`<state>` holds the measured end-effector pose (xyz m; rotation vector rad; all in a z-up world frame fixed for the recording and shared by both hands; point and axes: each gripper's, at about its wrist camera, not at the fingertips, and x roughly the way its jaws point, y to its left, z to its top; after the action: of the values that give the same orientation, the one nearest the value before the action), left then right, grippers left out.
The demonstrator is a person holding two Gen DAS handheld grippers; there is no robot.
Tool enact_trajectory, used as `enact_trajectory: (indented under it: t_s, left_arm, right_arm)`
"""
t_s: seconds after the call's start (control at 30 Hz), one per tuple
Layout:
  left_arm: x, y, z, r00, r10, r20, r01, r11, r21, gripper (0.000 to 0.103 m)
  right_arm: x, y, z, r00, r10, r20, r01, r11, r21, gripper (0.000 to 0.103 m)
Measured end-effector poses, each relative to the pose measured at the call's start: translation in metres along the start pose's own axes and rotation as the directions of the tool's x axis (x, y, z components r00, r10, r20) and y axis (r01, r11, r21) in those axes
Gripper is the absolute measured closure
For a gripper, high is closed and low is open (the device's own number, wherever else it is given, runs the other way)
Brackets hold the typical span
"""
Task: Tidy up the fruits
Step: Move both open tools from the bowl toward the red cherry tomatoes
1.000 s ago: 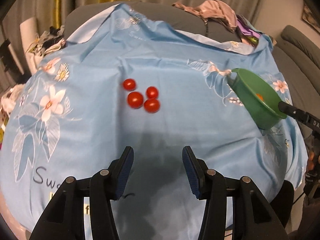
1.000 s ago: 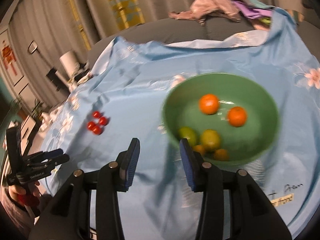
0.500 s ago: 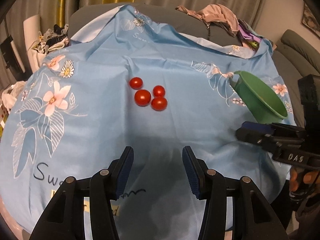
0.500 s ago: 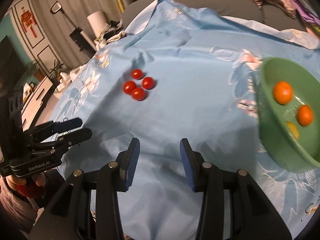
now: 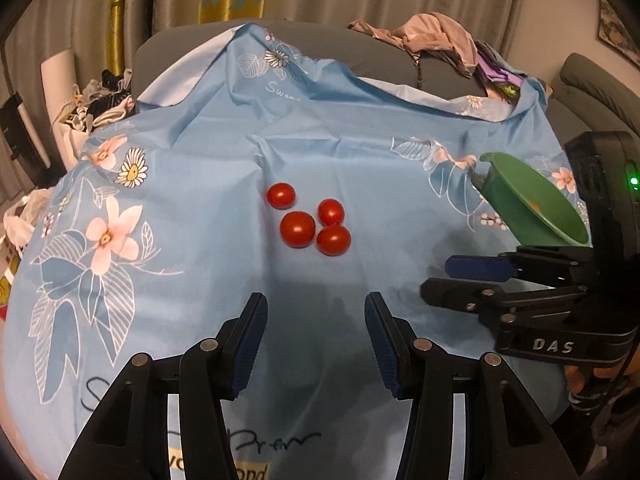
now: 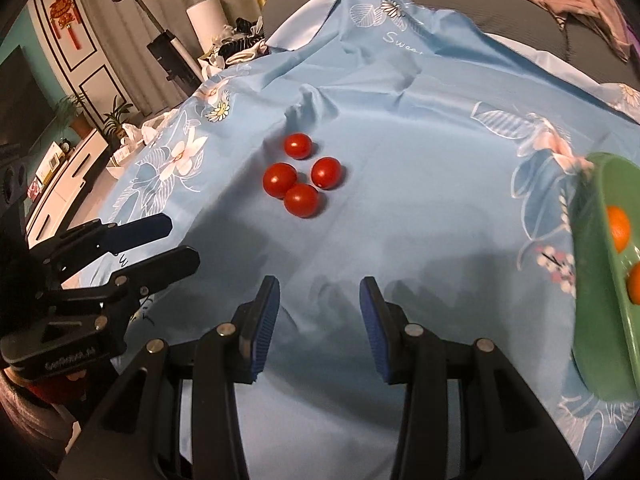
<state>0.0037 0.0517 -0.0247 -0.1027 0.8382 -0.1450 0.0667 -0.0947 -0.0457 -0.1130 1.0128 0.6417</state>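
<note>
Both my claws empty, jaws apart: right gripper (image 6: 316, 312), left gripper (image 5: 314, 328). Cherry tomatoes (image 6: 301, 178) frame-centre, straight ahead; right nearer, I judge.

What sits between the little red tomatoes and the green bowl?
Nothing but bare blue floral cloth lies between the tomatoes and the green bowl; the right wrist view shows it best.

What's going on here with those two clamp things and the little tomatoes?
A person holds a clamp-like tool in each hand over a blue flowered cloth. Both the left gripper and the right gripper have their jaws apart and carry nothing. Four red tomatoes sit loose in a cluster on the cloth ahead of them. A green bowl off to the right already holds orange fruit. The tomatoes are untouched.
</note>
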Motion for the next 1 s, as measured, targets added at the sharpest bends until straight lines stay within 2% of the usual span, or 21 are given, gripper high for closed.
enact_trajectory:
  t_s: [0.5, 0.57, 0.6, 1.0]
  left_arm:
    - [0.015, 0.012, 0.011, 0.999, 0.037, -0.017, -0.037, 0.999, -0.006, 0.053]
    - [0.016, 0.013, 0.011, 0.999, 0.04, -0.015, -0.041, 0.999, -0.005, 0.044]
    - [0.016, 0.014, 0.012, 0.999, 0.046, -0.011, -0.046, 0.999, -0.005, 0.035]
    - [0.003, 0.042, 0.017, 0.998, 0.058, 0.038, -0.057, 0.998, -0.036, 0.035]
  right_arm:
    - [0.028, 0.004, 0.02, 0.999, -0.01, -0.031, 0.01, 1.0, -0.011, 0.058]
    - [0.029, 0.003, 0.023, 1.0, -0.013, -0.028, 0.013, 1.0, -0.004, 0.055]
    - [0.029, 0.002, 0.024, 0.999, -0.017, -0.028, 0.017, 1.0, 0.0, 0.055]
    - [0.051, 0.009, 0.045, 0.998, -0.034, -0.048, 0.031, 0.998, -0.052, 0.054]
